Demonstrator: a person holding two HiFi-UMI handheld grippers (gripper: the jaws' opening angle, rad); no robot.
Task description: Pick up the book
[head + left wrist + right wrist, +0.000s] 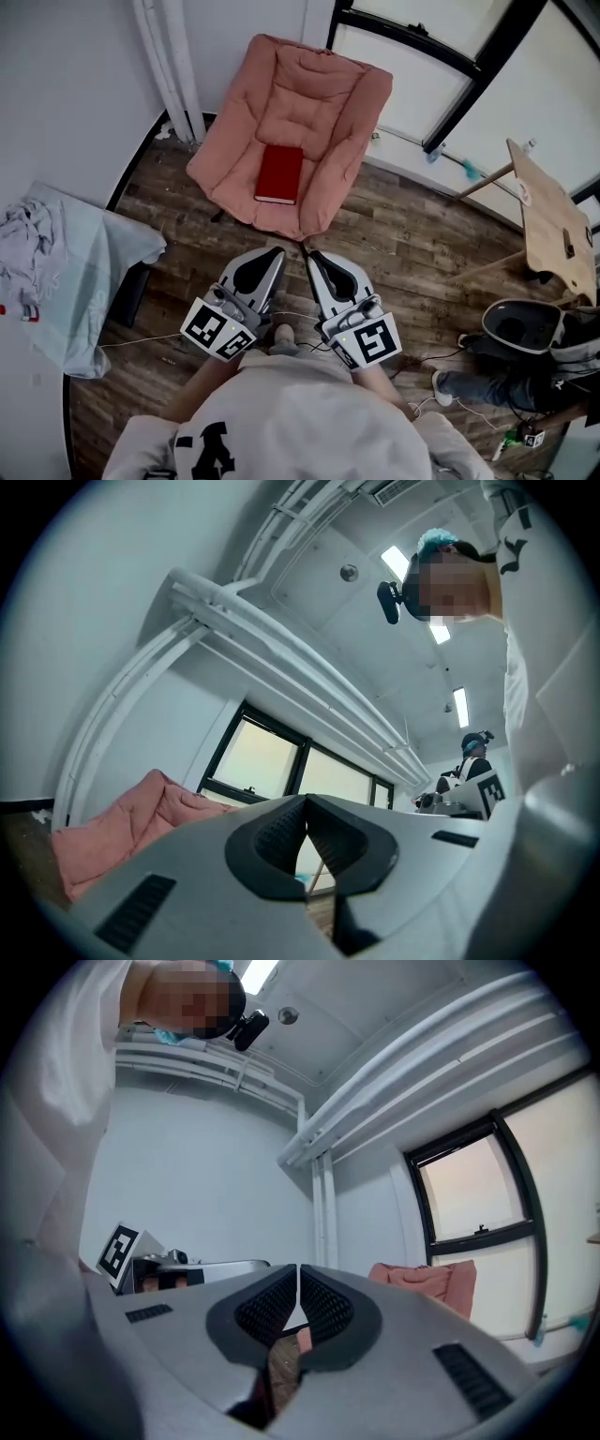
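A dark red book (279,174) lies flat on the seat of a pink padded chair (323,89) in the head view. My left gripper (277,251) and right gripper (311,254) are side by side over the wooden floor, short of the chair's front edge, both pointing at it. Both are shut with nothing between their jaws. In the left gripper view the left gripper (306,801) tips meet, and the pink chair (122,829) shows at lower left. The right gripper (297,1269) is likewise closed, with the chair (433,1283) at right. The book is hidden in both gripper views.
A pale cloth pile (66,272) lies at left on the wooden floor (422,244). A wooden table (555,220) stands at right, with a second person (525,361) below it. White pipes (173,66) and a dark-framed window (450,56) line the back wall.
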